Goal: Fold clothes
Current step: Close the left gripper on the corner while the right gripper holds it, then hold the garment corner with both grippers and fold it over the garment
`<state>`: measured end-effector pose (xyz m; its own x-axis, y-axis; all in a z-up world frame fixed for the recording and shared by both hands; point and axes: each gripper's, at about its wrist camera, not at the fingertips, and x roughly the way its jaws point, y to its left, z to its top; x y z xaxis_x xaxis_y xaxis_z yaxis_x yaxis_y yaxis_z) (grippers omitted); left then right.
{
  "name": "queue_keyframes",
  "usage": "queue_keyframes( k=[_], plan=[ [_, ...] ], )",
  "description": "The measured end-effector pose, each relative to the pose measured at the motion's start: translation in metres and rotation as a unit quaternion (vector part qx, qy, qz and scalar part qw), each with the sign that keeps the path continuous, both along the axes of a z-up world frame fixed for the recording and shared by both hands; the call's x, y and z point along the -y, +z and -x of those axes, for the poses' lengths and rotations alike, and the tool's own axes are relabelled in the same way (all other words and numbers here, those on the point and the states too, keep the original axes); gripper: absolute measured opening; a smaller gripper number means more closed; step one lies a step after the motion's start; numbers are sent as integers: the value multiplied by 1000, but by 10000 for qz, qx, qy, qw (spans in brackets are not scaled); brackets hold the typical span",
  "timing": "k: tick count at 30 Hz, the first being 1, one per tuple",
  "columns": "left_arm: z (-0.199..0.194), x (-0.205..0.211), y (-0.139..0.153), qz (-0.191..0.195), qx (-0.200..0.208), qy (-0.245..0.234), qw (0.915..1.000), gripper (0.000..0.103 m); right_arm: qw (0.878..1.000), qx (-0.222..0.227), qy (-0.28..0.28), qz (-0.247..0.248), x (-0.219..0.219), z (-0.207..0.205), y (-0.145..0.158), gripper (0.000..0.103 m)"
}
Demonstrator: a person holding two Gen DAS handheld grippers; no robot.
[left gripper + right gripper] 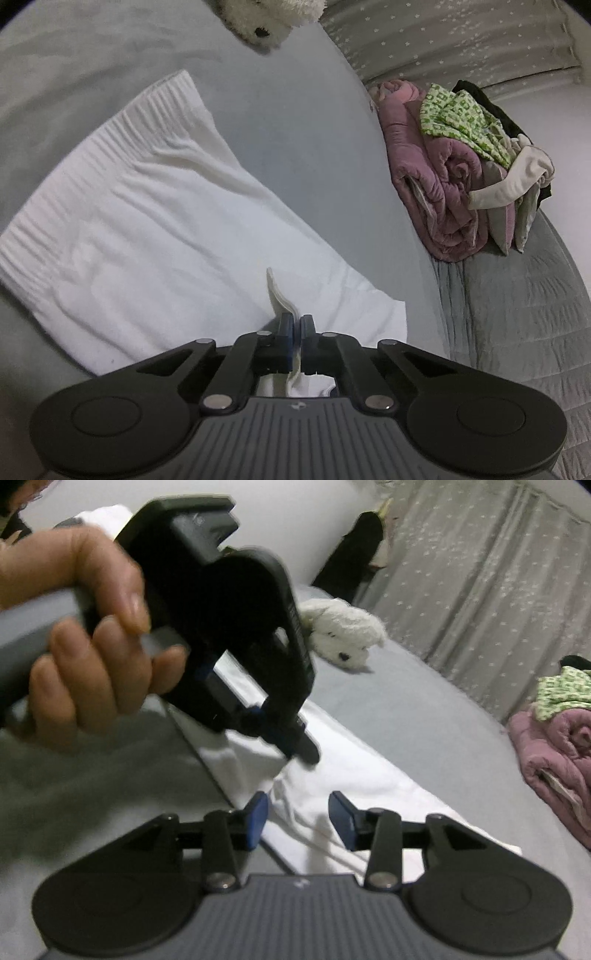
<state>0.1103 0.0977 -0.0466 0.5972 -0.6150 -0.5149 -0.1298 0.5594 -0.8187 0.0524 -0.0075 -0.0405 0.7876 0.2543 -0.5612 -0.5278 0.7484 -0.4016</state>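
Note:
A white garment (147, 221) with a ribbed hem lies spread flat on the grey bed sheet (295, 129). My left gripper (297, 328) is shut on a raised fold at the garment's near edge, and white cloth shows between its blue pads. In the right wrist view a hand (92, 646) holds that left gripper (306, 755), with its tips down on the white garment (354, 775). My right gripper (299, 814) stands open just above the cloth near the same edge, with nothing pinched between its fingers.
A pile of clothes (461, 177), with pink, green-patterned and dark pieces, sits at the right (561, 738). A white plush toy (266, 18) lies at the far side (343, 635). A star-patterned curtain (480, 590) hangs behind. A quilted grey blanket (517, 332) covers the right edge.

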Motion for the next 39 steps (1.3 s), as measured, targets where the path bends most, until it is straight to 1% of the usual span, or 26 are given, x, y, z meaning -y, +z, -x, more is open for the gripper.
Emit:
queue_keyframes(
  k=[1,2,3,6,9,11,12,14,16,19,21,24,25,26,27,29,32,35,39],
  plan=[
    [-1,1,1,9,22,-6,10000,1,10000,-49,45,15,1,-2,0,31],
    [-1,1,2,5,49,-18,10000,1,9999,-98,89,29,1,-3,-1,20],
    [-2,2,2,-1,69,-36,10000,1,9998,-141,99,32,1,-3,-2,11],
    [-4,4,-2,12,4,-86,10000,1,9997,-234,41,-3,-1,3,-7,9],
    [-5,3,-7,46,-115,-76,9999,1,9996,-218,-37,-167,1,8,-4,8],
    [-6,-1,-10,174,-206,-21,9996,3,9992,-181,-128,-321,5,8,0,8],
    [-6,-3,-12,305,-276,11,9992,8,9989,-185,-170,-397,7,6,4,8],
    [-6,-6,-15,533,-367,57,9979,13,9980,-191,-257,-537,11,4,9,8],
    [-6,-6,-16,609,-407,60,9973,15,9965,-248,-352,-718,14,2,14,8],
    [-6,-4,-15,705,-392,44,9967,24,9942,-237,-564,-885,17,4,22,8],
    [-5,-2,-15,813,-377,9,9960,31,9942,-151,-584,-891,18,4,26,7],
    [-6,-1,-16,880,-400,3,9953,32,9951,11,-577,-802,12,9,27,7],
    [-6,0,-16,870,-385,13,9955,32,9952,35,-573,-793,10,10,27,7],
    [-6,0,-15,842,-339,11,9959,29,9953,49,-562,-786,9,10,28,7],
    [-7,1,-14,785,-262,-24,9966,22,9954,63,-551,-780,7,11,28,7],
    [-10,3,-10,650,-66,-151,9978,1,9955,85,-544,-767,3,11,28,7],
    [-13,4,-2,438,269,-283,9983,0,9953,88,-600,-750,-3,6,28,7],
    [-13,-2,9,246,584,-284,9976,0,9938,99,-740,-823,-11,2,31,7],
    [-14,-14,22,-10,879,-205,9959,0,9897,151,-964,-1052,-23,-5,41,7]
  ],
)
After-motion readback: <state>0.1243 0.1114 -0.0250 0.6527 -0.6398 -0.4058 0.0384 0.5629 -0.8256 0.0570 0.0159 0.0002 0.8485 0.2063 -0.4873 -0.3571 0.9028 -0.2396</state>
